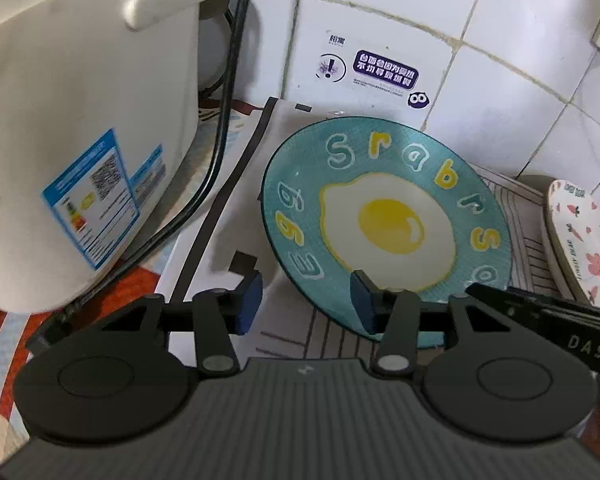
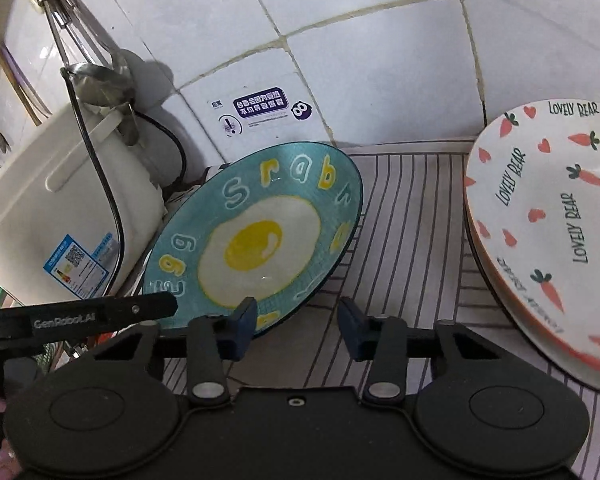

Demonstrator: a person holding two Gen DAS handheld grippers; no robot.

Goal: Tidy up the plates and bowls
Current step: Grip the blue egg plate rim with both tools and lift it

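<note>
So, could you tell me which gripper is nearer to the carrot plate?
Right. The right gripper sits open just left of the carrot plate, over the striped mat. The left gripper is farther, open at the egg plate.

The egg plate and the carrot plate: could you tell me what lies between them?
Only bare striped mat separates the egg plate from the carrot plate, clearest in the right wrist view.

Both fisheye views are evenly lit by soft indoor light from above, moderately bright. Tile lines on the wall (image 1: 500, 80) bow strongly toward the frame edges, and the corners darken. A small glare spot sits on the yolk of the teal plate (image 1: 384, 224). The hanging ladle (image 2: 100, 80) casts a soft shadow on the tiles. Focus is fairly sharp centrally, softer at the edges.
</note>
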